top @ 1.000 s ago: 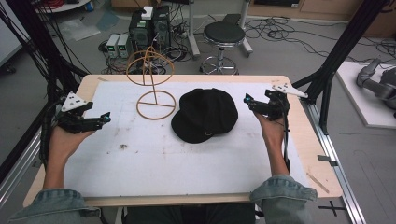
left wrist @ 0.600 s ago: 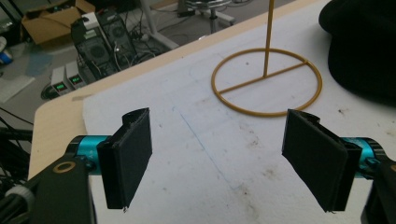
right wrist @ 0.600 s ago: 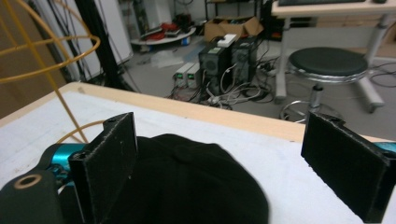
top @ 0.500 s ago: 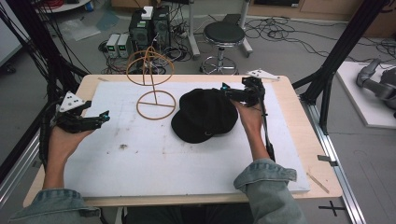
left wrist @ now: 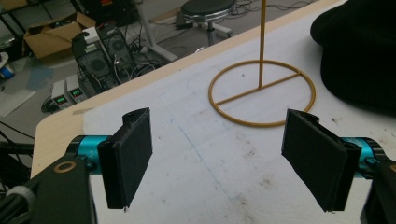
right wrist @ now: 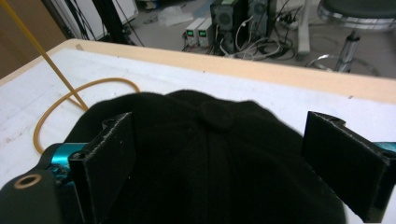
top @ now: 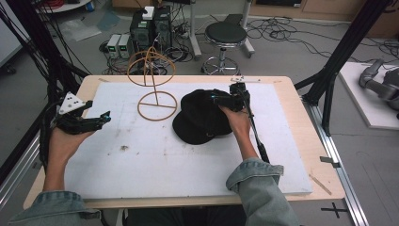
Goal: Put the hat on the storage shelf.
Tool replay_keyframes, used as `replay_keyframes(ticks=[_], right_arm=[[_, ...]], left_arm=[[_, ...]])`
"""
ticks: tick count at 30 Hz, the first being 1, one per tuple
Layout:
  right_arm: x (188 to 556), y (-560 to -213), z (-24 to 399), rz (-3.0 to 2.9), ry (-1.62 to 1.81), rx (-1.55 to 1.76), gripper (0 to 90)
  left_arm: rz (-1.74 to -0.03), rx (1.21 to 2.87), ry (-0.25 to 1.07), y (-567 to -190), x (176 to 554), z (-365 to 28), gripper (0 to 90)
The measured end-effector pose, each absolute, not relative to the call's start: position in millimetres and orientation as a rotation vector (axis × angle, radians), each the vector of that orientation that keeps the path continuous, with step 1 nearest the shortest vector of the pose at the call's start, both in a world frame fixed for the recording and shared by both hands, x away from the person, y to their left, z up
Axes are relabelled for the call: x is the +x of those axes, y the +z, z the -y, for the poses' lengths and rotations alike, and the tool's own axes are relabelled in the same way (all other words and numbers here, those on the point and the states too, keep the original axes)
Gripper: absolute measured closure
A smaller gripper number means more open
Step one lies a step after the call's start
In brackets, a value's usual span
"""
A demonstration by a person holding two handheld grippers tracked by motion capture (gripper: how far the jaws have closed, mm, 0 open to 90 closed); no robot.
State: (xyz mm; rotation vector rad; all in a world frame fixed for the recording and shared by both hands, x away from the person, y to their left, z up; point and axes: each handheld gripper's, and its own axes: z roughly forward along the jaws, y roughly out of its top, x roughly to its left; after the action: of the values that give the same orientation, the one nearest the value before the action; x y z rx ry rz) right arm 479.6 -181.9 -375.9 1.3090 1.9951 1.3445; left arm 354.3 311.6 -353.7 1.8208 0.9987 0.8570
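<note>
- Bench (top: 141, 179): a black cap (top: 200, 123) lies near its centre, beside a wire hat stand (top: 153, 89).
- Cap: probably light, soft; its stiffer brim likely grips best.
- Right hand-held gripper (right wrist: 224, 172) gapes over the crown; left hand-held gripper (left wrist: 224, 163) waits open, well apart.

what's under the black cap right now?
The black cap lies on the white mat, beside the wire stand. Whether anything sits beneath its crown cannot be seen. The right gripper is open over it.
</note>
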Motion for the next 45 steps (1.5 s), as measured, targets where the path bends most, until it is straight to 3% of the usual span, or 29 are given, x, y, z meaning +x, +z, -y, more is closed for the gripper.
replay_keyframes(ticks=[7,11,15,23,25,27,31,45], right_arm=[[486.0,-389.7,174.0,-2.027,1.282,1.364,10.8],[488.4,-395.3,172.3,-2.049,1.273,1.393,22.7],[489.1,-397.6,171.4,-2.046,1.265,1.42,28.2],[487.8,-398.3,168.4,-2.055,1.232,1.413,55.2],[487.6,-398.2,168.2,-2.057,1.23,1.404,57.2],[484.3,-394.6,166.0,-2.053,1.2,1.353,66.2],[477.2,-384.0,163.8,-2.022,1.207,1.295,74.1],[458.7,-347.9,177.5,-1.862,1.214,1.2,78.1]], left_arm=[[-0.999,1.814,0.869,-352.9,353.6,-311.8,24.9],[-0.996,1.818,0.868,-353.0,353.9,-311.7,25.0],[-0.99,1.818,0.869,-352.5,353.6,-312.1,25.1],[-0.99,1.803,0.879,-349.1,351.1,-315.1,25.1],[-0.991,1.8,0.876,-349.7,351.5,-314.3,25.1],[-0.991,1.805,0.876,-350.1,351.7,-314.1,25.2],[-0.998,1.801,0.876,-350.4,351.6,-315.6,25.2],[-1.002,1.791,0.881,-348.9,350.2,-318.9,25.2]])
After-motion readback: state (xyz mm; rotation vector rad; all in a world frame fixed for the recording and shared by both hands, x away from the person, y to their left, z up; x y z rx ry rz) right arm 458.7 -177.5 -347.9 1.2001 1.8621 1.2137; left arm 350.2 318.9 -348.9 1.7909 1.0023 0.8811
